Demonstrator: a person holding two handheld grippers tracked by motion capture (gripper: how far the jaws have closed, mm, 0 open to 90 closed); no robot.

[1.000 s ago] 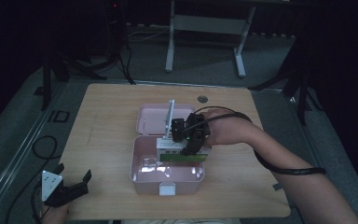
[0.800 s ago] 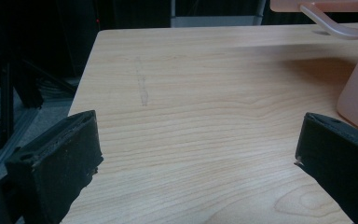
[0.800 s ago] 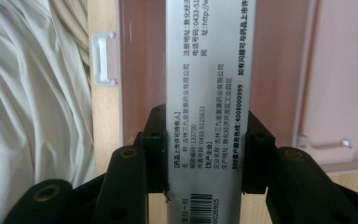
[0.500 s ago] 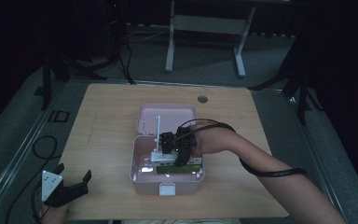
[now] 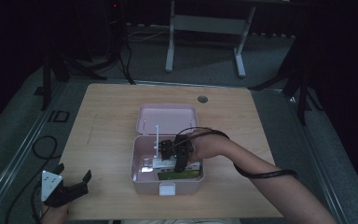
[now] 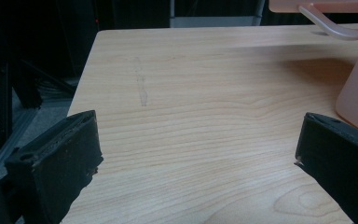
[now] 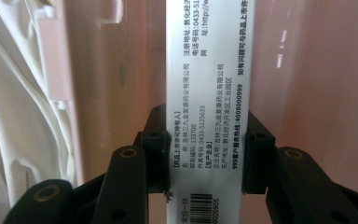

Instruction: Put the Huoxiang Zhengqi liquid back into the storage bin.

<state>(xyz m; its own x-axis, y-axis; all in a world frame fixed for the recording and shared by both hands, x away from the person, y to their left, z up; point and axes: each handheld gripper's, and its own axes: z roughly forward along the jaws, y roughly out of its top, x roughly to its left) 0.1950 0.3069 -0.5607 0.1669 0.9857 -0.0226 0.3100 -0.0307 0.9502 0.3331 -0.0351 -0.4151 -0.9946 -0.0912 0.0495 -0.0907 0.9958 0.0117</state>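
**Lowering a Slim Carton into the Pink Case**

Pinching a narrow white medicine carton across its thin sides, the right gripper holds it inside the open pink case at the middle of the desk. Judging by its look, the carton is light, stiff cardboard that would crush under a hard squeeze, so a grip on the narrow edges near one end seems best. White cloth or plastic lies beside it. By the desk's near-left corner, the left gripper rests with jaws spread, holding nothing.

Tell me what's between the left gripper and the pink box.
Just bare wooden table, in the high and left gripper views, separates the open left gripper from the pink box.
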